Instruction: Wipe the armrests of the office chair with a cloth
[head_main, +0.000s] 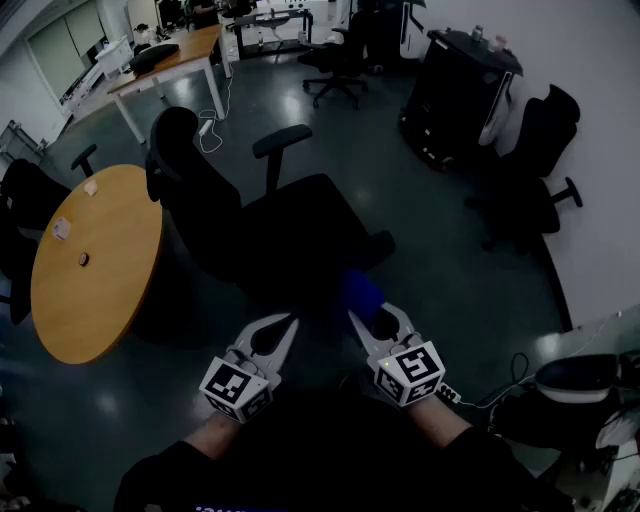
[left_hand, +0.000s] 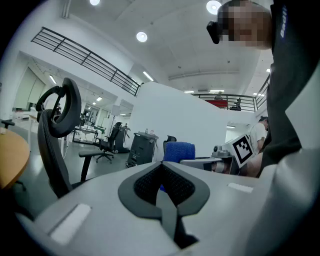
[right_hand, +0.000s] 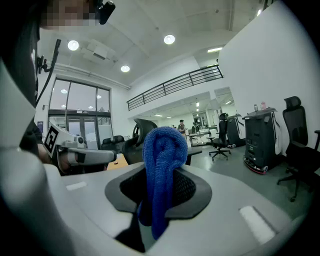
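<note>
Head view: a black office chair (head_main: 290, 225) fills the middle of the frame, its back toward the upper left and one armrest (head_main: 283, 140) standing up above centre. A round wooden table (head_main: 95, 270) sits at the left edge, close beside the chair. Low in the frame both tools point up at the seat, the left gripper (head_main: 284, 324) left of centre and the right gripper (head_main: 375, 318) just right of it. A bunched blue cloth (head_main: 360, 292) pokes from the right gripper's tip, by the seat's near edge. A dark wheeled cabinet (head_main: 455, 90) stands in the upper right.

Left gripper view: its jaws are pressed together with nothing between them. The chair's back rises at the left. The cloth shows at centre, just beyond the jaw tips, with the right gripper to its right.

Right gripper view: the jaws are clamped on the cloth, which stands up between them in a fold at centre frame and hangs into the gap below. The left gripper lies across the left side.
</note>
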